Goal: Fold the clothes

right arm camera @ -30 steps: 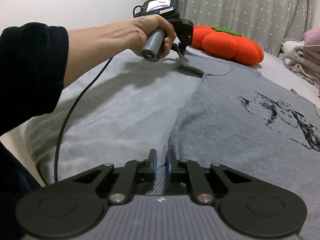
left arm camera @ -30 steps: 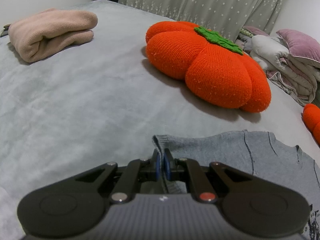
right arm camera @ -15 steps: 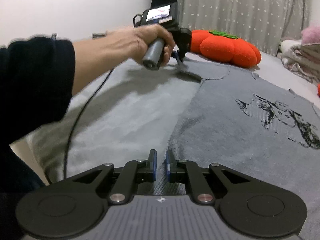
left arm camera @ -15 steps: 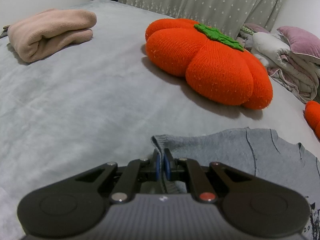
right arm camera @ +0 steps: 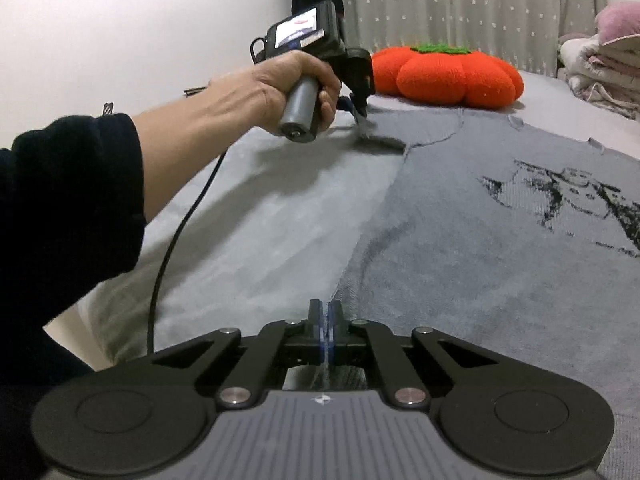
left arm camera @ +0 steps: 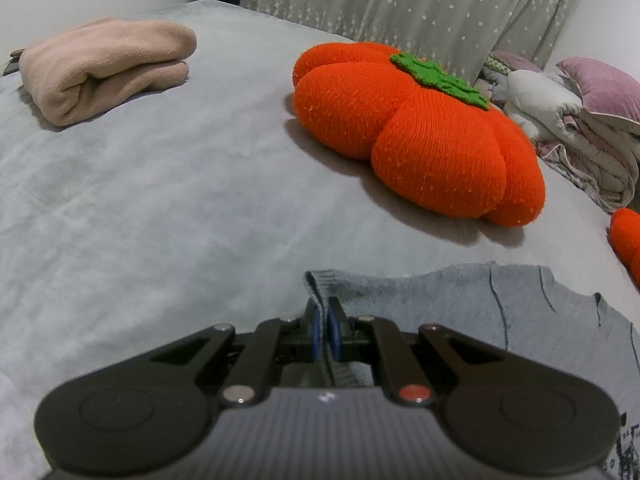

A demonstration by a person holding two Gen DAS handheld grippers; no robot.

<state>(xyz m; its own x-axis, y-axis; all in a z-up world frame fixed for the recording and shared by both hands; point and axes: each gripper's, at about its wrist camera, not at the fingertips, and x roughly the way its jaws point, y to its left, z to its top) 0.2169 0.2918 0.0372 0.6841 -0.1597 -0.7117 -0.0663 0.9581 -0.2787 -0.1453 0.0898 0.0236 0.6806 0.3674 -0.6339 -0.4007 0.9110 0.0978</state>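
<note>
- The right gripper sits lowest in its view, its jaws having just closed on the near left edge of the grey sweater; the knit runs between the blue pads.
- The sweater lies flat on the bed, its dark print face up to the right.
- Farther along the same edge, the left hand holds the left gripper, clamped on the sweater's far corner, which lifts slightly off the bed.
- A black cable hangs from that hand toward the bed's near side.
- In the left wrist view the gripper's pads pinch the ribbed corner.
- Beyond it lies an orange pumpkin cushion.
- To the far left rests a folded pink garment.
- A pile of bedding sits far right, before a curtain.
</note>
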